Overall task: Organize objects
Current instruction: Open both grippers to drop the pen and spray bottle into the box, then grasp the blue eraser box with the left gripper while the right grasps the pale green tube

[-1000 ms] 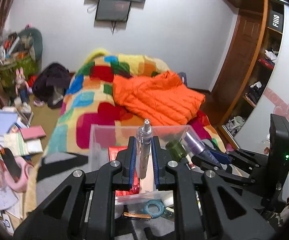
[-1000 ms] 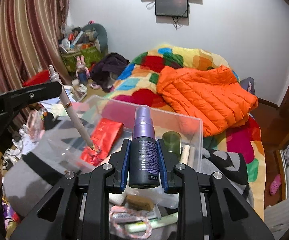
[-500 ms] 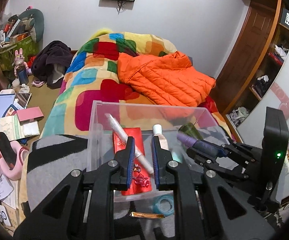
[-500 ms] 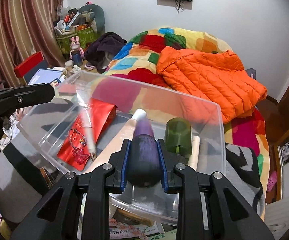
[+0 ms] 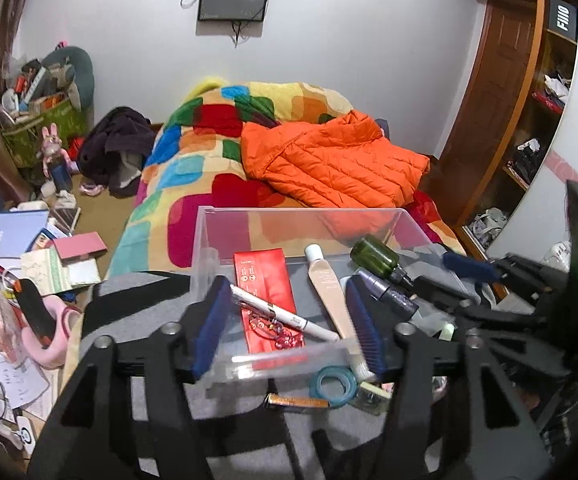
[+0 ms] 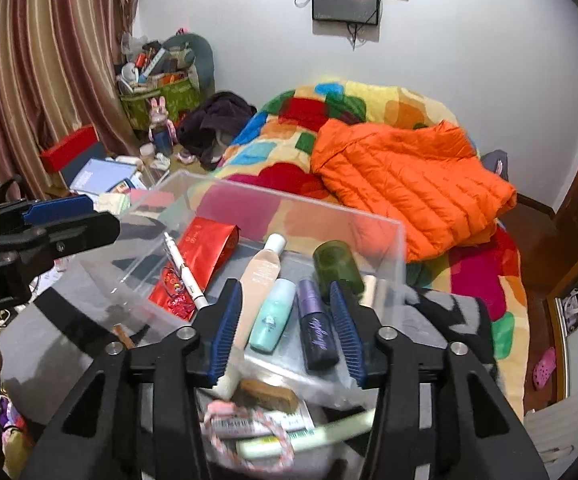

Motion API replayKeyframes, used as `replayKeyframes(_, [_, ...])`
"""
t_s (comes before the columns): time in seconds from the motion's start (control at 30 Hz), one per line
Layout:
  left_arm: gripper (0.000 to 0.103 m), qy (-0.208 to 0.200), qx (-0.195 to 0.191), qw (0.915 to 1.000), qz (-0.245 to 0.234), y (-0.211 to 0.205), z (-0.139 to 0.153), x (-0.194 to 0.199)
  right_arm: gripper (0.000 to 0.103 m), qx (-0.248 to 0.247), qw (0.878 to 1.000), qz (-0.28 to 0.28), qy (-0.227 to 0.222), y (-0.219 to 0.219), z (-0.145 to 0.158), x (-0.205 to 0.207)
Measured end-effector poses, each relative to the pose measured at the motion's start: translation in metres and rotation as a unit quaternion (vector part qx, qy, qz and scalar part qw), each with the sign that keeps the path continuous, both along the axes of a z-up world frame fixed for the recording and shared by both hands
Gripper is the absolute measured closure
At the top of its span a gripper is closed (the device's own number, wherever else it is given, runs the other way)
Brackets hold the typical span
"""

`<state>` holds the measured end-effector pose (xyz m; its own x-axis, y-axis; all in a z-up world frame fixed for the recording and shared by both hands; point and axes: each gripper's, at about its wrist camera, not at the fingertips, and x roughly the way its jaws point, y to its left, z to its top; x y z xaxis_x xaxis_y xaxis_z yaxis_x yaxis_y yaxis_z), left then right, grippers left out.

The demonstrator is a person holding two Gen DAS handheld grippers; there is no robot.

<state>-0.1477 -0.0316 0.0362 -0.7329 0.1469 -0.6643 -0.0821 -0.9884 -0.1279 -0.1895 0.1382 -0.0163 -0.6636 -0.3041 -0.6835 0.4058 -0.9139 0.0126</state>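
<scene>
Left wrist: left gripper [image 5: 287, 322] spread, empty; pen [image 5: 285, 313] lies between its fingers inside the bin [image 5: 209, 240], on the red packet [image 5: 267, 296].

Right wrist: right gripper [image 6: 287, 330] spread, empty; purple bottle [image 6: 316, 330] flat in bin beside its right finger, sorted with teal bottle [image 6: 273, 314].

Bed [image 5: 193, 184] with patchwork quilt carries, beyond the spread jaws, an orange jacket [image 5: 337, 168] and a clear bin [image 5: 301, 216]. Teal tape roll [image 5: 333, 385] lies nearer, below the jaws.
</scene>
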Motion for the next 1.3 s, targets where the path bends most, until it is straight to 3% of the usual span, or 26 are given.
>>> replayKeyframes(0.13, [0.028,0.002,-0.021,0.9998,-0.003,0.006,-0.001,0.018,0.049,-0.007,1.0,-0.006,0.012,0.018,0.009,0.018])
replayKeyframes(0.3, [0.028,-0.019,-0.043,0.9988,-0.016,0.013,-0.019,0.035,0.047,-0.009,1.0,-0.018,0.008,0.042,0.005,0.038])
replayKeyframes(0.63, [0.028,-0.114,-0.044,0.9923,-0.024,0.015,-0.086,0.038,0.047,0.012,0.997,-0.03,-0.072,0.066,-0.055,0.054])
replayKeyframes(1.0, [0.028,-0.101,-0.048,0.9937,-0.015,0.022,-0.088,0.019,0.047,-0.062,0.985,-0.103,-0.123,0.077,-0.072,0.018])
replayKeyframes(1.07, [0.036,-0.102,-0.05,0.9934,-0.017,0.023,-0.091,0.018,0.048,-0.061,0.982,-0.11,-0.139,0.073,-0.081,0.012])
replayKeyframes(1.17, [0.044,-0.099,-0.044,0.9939,-0.024,0.022,-0.091,0.019,0.054,-0.064,0.981,-0.118,-0.142,0.072,-0.085,0.014])
replayKeyframes(1.23, [0.052,-0.097,-0.04,0.9941,-0.027,0.022,-0.091,0.02,0.07,-0.065,0.981,-0.113,-0.146,0.073,-0.086,0.015])
replayKeyframes(1.3, [0.056,-0.098,-0.034,0.9943,-0.026,0.02,-0.09,0.021,0.077,-0.063,0.981,-0.109,-0.145,0.073,-0.086,0.017])
